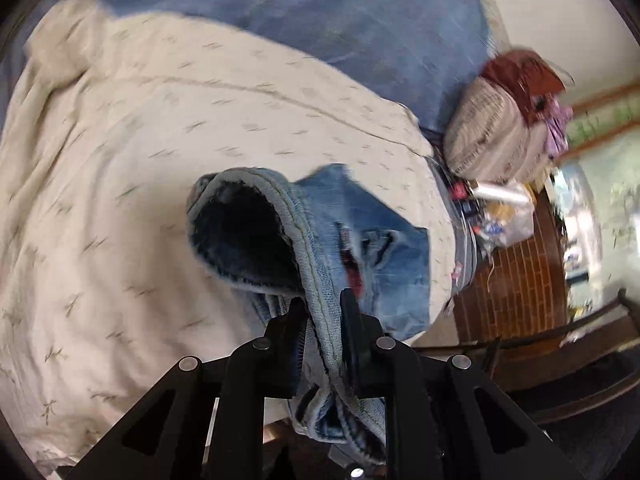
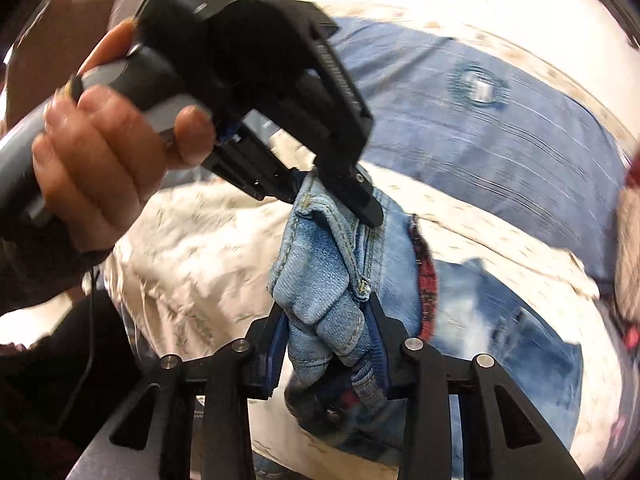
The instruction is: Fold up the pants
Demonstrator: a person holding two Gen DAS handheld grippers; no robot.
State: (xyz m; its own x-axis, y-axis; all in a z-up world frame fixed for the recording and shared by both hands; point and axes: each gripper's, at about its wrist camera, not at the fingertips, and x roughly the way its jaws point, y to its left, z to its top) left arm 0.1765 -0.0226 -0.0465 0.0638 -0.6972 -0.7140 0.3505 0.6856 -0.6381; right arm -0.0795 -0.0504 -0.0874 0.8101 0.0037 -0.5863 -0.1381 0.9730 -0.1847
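The pants [image 1: 372, 248] are light blue jeans with a red plaid lining, lifted off a cream patterned bedcover [image 1: 140, 160]. In the left wrist view my left gripper [image 1: 324, 304] is shut on a seamed edge of the jeans, and an open hem hangs just beyond the fingers. In the right wrist view my right gripper [image 2: 326, 312] is shut on a bunched fold of the same jeans [image 2: 316, 276]. Just above it, a person's hand [image 2: 92, 152] holds the left gripper [image 2: 332, 204], which pinches the denim. The two grippers are close together.
A blue sheet [image 1: 320, 12] lies beyond the cream cover. A striped stuffed toy with brown hair [image 1: 492, 136] sits at the bed's right edge, above a clutter of plastic bags [image 1: 504, 216]. Brick-patterned floor [image 1: 516, 280] and a dark wooden rail [image 1: 560, 344] lie to the right.
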